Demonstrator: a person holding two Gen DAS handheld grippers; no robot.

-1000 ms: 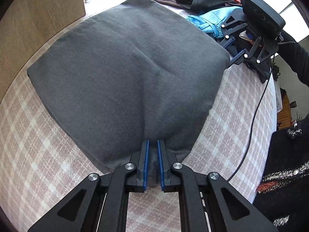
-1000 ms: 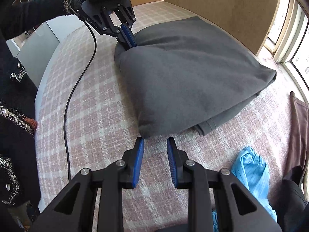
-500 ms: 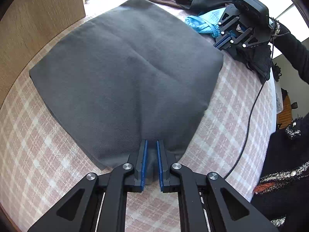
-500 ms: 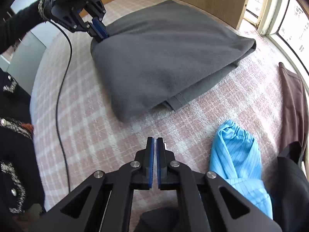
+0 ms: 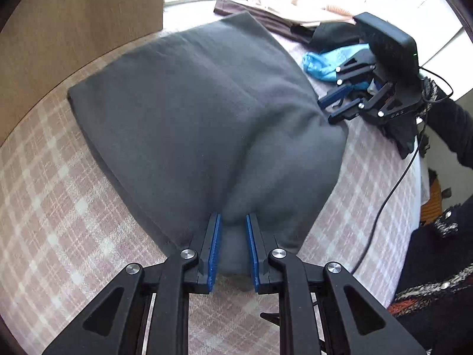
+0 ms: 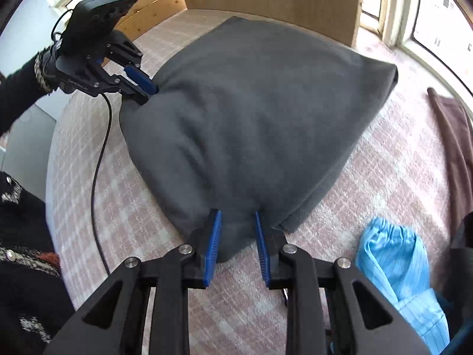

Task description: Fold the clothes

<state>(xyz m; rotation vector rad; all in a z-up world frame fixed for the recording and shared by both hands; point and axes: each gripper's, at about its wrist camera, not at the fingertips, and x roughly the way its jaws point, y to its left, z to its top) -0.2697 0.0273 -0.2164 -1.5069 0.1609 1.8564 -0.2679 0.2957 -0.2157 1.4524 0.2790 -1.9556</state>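
A folded dark grey garment [image 5: 192, 112] [image 6: 251, 112] lies on a pink plaid bed cover [image 5: 59, 192]. My left gripper [image 5: 233, 222] is shut on one near corner, and the fabric bulges up just ahead of its fingers. In the right wrist view the left gripper [image 6: 149, 93] pinches the garment's far left corner. My right gripper [image 6: 236, 219] is open, and the corner nearest it lies between its blue pads [image 6: 214, 236]. In the left wrist view the right gripper [image 5: 325, 112] has its fingers apart at the garment's right edge.
A light blue garment [image 6: 393, 260] [image 5: 328, 62] lies close to the right gripper. A brown cloth [image 6: 455, 136] and other clothes [image 5: 295, 9] lie by the window. A wooden panel [image 5: 74, 29] borders the bed. A black cable [image 6: 97, 162] trails from the left gripper. A person's dark sleeve [image 6: 17, 94] holds it.
The right gripper, shut and away from the cloth half a second ago, has come back to the grey garment's corner and opened around it. The cloth has bunched ahead of the left gripper.
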